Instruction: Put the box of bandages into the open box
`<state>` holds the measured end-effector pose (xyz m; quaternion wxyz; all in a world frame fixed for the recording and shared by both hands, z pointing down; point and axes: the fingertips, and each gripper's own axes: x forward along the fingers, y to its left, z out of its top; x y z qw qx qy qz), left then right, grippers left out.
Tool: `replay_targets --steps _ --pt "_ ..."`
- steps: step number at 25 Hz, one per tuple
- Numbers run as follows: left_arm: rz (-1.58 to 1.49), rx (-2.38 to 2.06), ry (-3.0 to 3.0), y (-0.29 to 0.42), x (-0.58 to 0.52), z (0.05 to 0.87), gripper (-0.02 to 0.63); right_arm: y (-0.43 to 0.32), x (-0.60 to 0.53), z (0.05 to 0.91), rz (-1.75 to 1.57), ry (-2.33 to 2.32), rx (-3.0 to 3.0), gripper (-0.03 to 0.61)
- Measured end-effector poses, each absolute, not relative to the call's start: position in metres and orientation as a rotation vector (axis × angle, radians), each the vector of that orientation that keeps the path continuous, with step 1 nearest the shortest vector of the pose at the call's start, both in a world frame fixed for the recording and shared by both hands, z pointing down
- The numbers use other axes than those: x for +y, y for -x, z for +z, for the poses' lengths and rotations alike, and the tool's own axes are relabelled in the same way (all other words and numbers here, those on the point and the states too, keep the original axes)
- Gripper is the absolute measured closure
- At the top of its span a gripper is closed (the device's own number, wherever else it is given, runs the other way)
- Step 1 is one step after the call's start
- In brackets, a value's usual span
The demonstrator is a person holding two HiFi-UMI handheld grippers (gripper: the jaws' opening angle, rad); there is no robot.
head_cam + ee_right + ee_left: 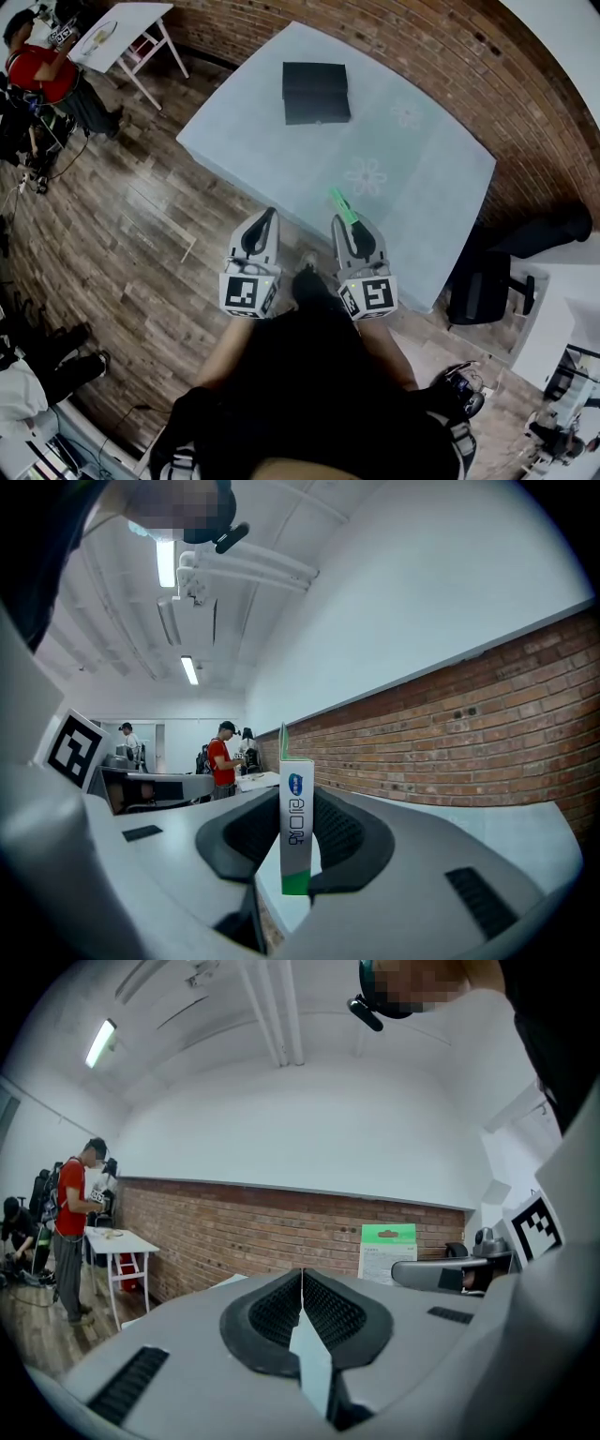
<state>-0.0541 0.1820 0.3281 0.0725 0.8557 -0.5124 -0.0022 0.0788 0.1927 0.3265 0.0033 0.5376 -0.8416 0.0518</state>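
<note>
- Right gripper view: our right hand-held gripper (292, 799) clamps the slim white, green-ended box of bandages (295, 841).
- Our left hand-held gripper (302, 1283) is closed, empty.
- We cannot see inside the open box (316, 92) on the table (422, 169).

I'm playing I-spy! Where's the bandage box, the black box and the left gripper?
bandage box (295, 827): right gripper view, narrow printed side.
black box (316, 92): head view, its middle.
left gripper (270, 214): head view, between its fingertips.

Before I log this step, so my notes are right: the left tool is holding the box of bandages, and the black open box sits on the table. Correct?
Wrong tool. The right gripper view shows the box of bandages clamped in the right tool; the left tool is shut on nothing. The black open box does sit on the table.
</note>
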Motion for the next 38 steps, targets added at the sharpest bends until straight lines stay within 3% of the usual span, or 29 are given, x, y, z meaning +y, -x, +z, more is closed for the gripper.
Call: replay_targets --steps 11,38 --pt "0.015 -1.632 -2.54 0.002 0.115 0.325 0.577 -0.127 0.116 0.334 0.162 -1.566 -2.711 0.474" --pt "0.052 -1.561 -2.528 -0.014 0.009 0.354 0.577 -0.138 0.018 0.369 0.209 -1.566 -2.627 0.474"
